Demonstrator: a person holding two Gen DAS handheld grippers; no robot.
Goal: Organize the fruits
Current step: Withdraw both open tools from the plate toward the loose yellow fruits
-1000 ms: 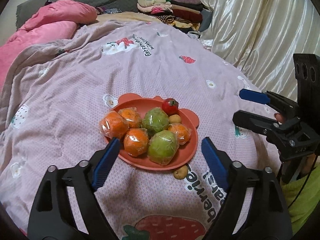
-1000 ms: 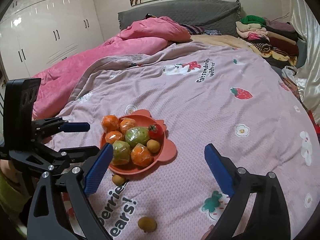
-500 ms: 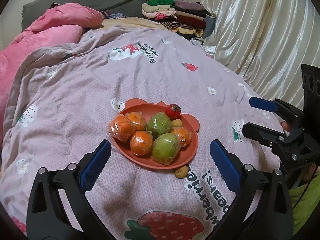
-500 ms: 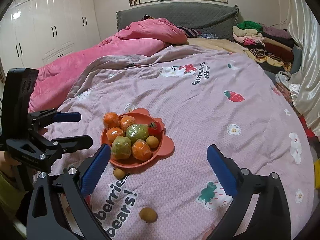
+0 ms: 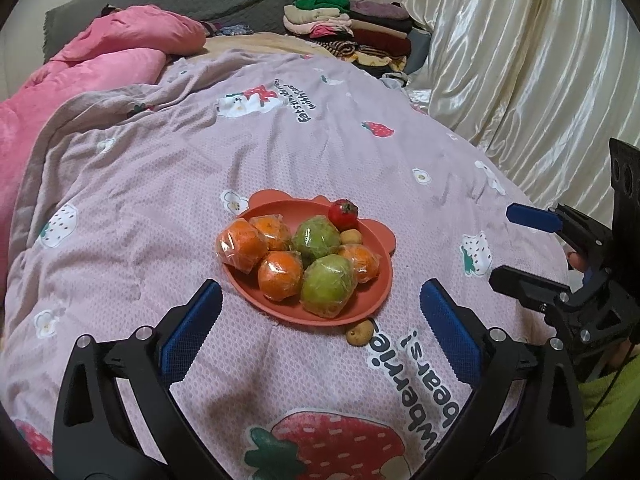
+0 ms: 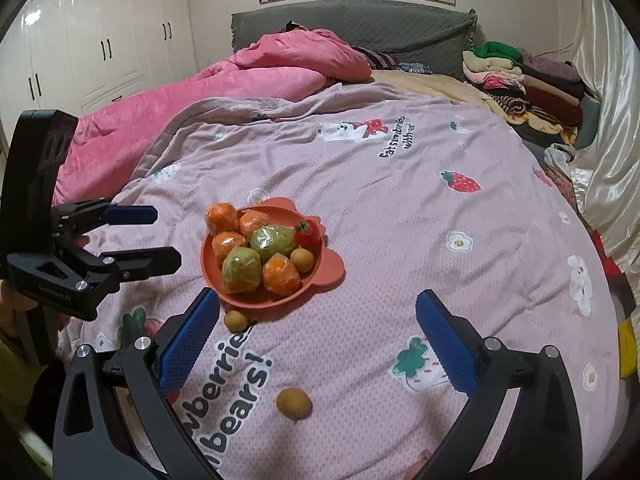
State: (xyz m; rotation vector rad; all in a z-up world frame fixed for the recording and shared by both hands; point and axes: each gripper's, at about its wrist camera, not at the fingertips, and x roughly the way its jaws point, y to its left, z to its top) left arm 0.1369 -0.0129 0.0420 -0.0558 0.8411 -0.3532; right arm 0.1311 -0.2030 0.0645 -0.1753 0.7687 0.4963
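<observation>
Both the left hand-held gripper and right hand-held gripper are being held wide open, empty, over the fruit-filled plate on the bed.

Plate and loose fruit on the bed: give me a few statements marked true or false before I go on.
1. The orange plate holds two green wrapped fruits. True.
2. The small red fruit lies on the blanket off the plate. False: it sits on the plate, at its far side.
3. Two small brown fruits lie off the plate. True: one beside its near rim, one nearer the camera.
4. The right gripper is shut on a brown fruit. False: it is open and empty.
5. The left gripper holds nothing. True.
</observation>
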